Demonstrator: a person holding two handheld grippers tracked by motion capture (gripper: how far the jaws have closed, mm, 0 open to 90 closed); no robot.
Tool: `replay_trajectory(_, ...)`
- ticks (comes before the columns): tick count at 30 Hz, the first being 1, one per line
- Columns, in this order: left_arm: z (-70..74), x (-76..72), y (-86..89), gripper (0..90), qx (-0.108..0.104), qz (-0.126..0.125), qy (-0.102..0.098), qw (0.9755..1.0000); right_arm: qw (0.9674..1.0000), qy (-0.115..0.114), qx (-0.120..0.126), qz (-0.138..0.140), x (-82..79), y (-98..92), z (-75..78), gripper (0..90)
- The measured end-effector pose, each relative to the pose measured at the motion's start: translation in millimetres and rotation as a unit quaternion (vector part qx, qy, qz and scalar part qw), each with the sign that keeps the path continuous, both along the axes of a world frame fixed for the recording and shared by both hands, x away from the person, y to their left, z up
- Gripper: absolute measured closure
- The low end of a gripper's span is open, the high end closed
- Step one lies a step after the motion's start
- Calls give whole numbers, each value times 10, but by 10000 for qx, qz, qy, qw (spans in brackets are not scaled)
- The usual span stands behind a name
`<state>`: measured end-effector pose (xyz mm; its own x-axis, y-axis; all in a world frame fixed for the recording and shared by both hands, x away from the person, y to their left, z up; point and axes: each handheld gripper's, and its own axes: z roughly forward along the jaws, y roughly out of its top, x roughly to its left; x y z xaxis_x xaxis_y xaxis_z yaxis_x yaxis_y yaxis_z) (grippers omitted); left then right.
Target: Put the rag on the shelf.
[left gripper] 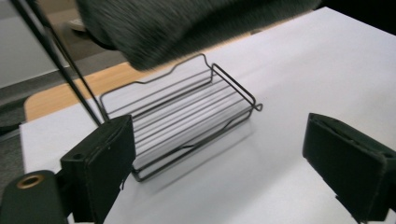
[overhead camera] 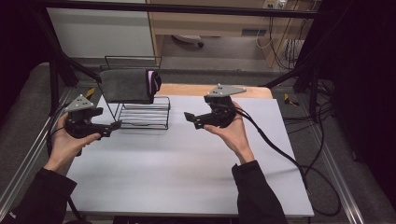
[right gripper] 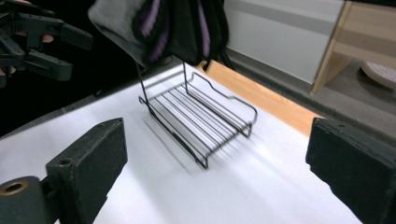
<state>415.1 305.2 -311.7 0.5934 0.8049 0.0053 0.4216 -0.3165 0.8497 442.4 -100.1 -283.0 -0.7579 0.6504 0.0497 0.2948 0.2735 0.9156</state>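
Cloth hung on rack; both grippers empty.
Left gripper (overhead camera: 112, 127) at left of frame, jaws wide; grey folded cloth (overhead camera: 126, 86) draped over wire rack (overhead camera: 142, 112) upper left; right gripper (overhead camera: 192, 117) centre, jaws wide. Hanging appears done; only withdrawal seems left.

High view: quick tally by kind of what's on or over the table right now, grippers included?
Wire rack: 1
Folded grey cloth draped over the rack's top bar, with a purple edge: 1
Grippers: 2, the left gripper and the right gripper, both open with nothing between the jaws
Total: 4
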Motion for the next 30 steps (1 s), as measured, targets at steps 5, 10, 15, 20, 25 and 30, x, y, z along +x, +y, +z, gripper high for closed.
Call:
replay_trajectory(5,-188,-30,-115,79,-145,-98,69,9998,9998,129,-46,-128,-71,-265,-159,30)
replay_trajectory(10,-395,-55,-266,79,-208,-279,155,9993,9993,258,27,-282,-150,-526,-345,12)
replay_trajectory(15,-599,-100,-415,84,-180,-411,130,9989,9984,392,127,-393,-241,-773,-550,10)
replay_trajectory(20,-783,-146,-499,93,-120,-478,218,9985,9980,491,64,-400,-343,-979,-779,8)
replay_trajectory(25,-920,-185,-513,101,-48,-551,246,9982,9976,570,56,-379,-422,-1149,-1001,8)
replay_trajectory(30,-1046,-235,-492,102,-36,-591,255,9979,9968,674,46,-433,-482,-1307,-1197,8)
